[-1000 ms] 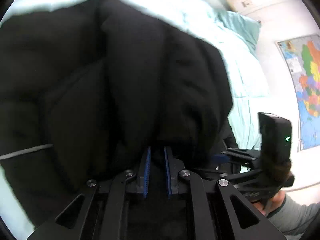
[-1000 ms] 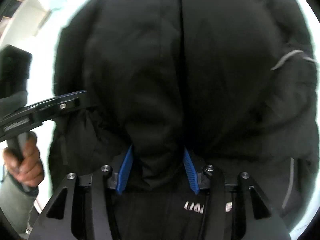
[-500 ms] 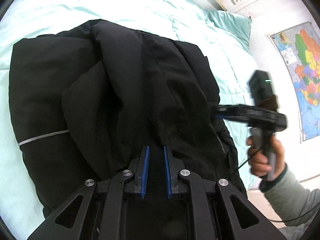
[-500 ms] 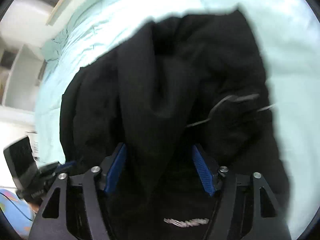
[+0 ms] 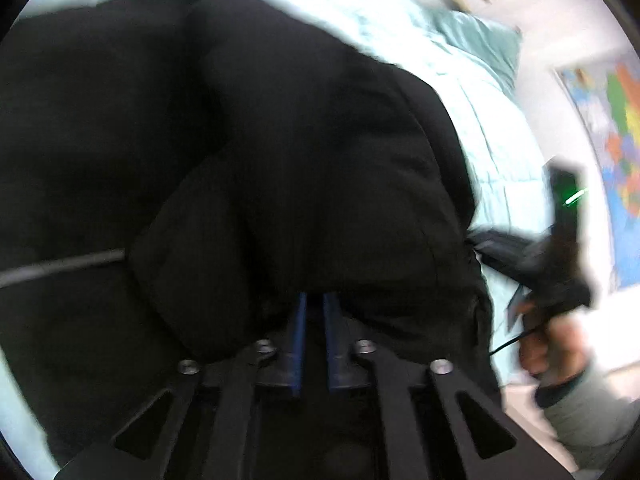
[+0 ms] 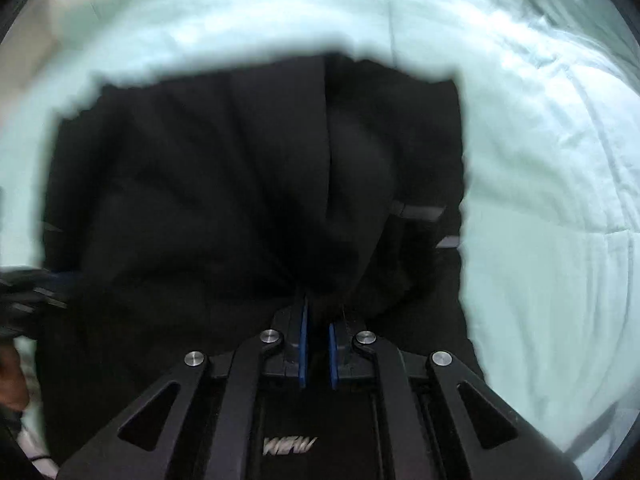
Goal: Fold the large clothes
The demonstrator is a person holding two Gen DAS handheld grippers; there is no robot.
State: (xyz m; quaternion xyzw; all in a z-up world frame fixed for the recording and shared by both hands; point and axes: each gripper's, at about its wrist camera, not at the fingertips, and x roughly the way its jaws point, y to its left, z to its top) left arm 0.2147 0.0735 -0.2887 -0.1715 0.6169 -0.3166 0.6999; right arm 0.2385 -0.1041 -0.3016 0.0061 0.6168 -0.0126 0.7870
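A big black jacket (image 5: 280, 140) lies bunched on a pale green bed (image 5: 500, 140). My left gripper (image 5: 315, 300) is closing, its blue pads nearly together with a fold of the black cloth pinched between them. In the right wrist view the jacket (image 6: 240, 180) spreads out ahead. My right gripper (image 6: 318, 310) is closing too, its pads tight on a gathered ridge of the cloth. A grey reflective stripe (image 6: 420, 212) shows on the jacket's right side. The tips of both grippers are buried in fabric.
The bed (image 6: 540, 200) extends around the jacket, with a green pillow (image 5: 480, 40) at its far end. A coloured map (image 5: 616, 120) hangs on the white wall at right. A person's hand (image 5: 548, 344) grips the right gripper's handle by the jacket's right edge.
The right jaws have gone from wide apart to nearly together on the cloth. The left view has dropped closer to the jacket than half a second ago. The right view has swung and shows more bed.
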